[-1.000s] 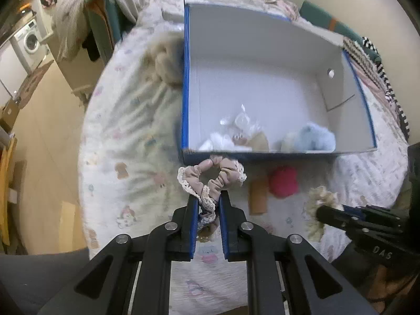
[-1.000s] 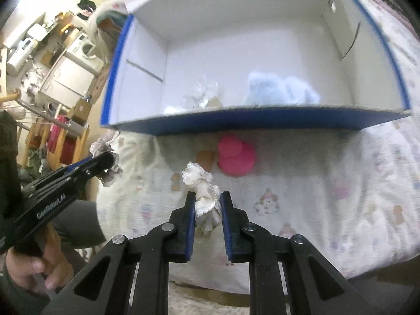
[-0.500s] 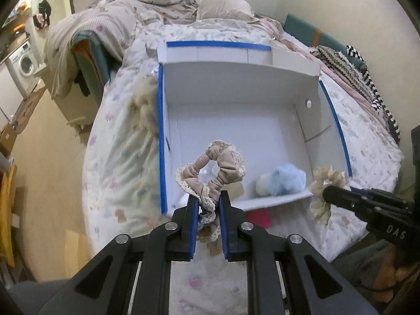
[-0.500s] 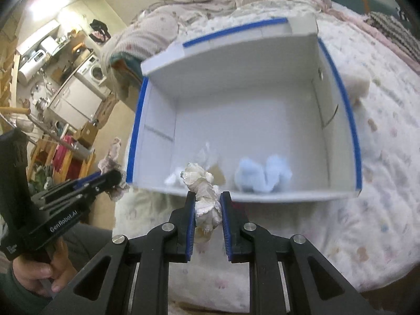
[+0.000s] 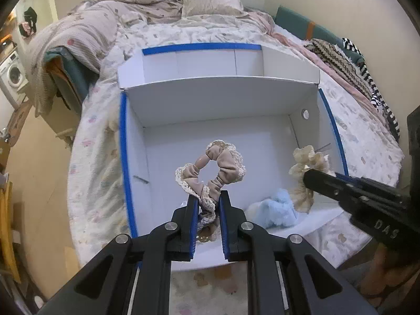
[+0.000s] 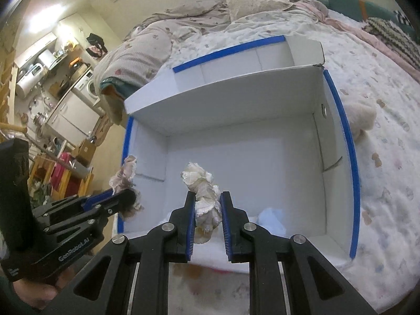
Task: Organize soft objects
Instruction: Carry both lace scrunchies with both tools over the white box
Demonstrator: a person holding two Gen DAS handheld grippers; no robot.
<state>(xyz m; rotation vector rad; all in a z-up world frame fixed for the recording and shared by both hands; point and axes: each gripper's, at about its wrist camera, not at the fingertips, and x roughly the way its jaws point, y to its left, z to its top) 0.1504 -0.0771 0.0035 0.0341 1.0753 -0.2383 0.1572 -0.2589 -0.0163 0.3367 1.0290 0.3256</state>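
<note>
- A white box (image 5: 262, 141) with blue-taped rims sits open on a bed (image 5: 92, 173) covered by a pale quilt printed with small cartoon figures; its lid flap stands up at the far side.
- The left gripper (image 5: 207, 204) is clamped on a beige scrunchie (image 5: 212, 170) with a cream lace edge, holding it in the air above the box interior, near the front left part.
- The right gripper (image 6: 207, 207) is clenched on a cream ruffled scrunchie (image 6: 203, 191), also raised over the box, toward its front right part.
- A pale blue fluffy item (image 5: 275, 207) lies on the box floor against the near wall, between the two grippers.
- A cream plush piece (image 6: 359, 118) lies on the quilt just outside the box's right wall.
- Crumpled bedding (image 5: 86, 29) and a pillow (image 5: 210, 0) are heaped at the head of the bed; striped and zigzag-patterned textiles (image 5: 354, 73) lie along the right edge.
- The room has cream walls; a washing machine (image 5: 13, 76) stands at the far left, and the right wrist view shows kitchen cabinets (image 6: 68, 113) and cluttered shelves beyond the bed.
</note>
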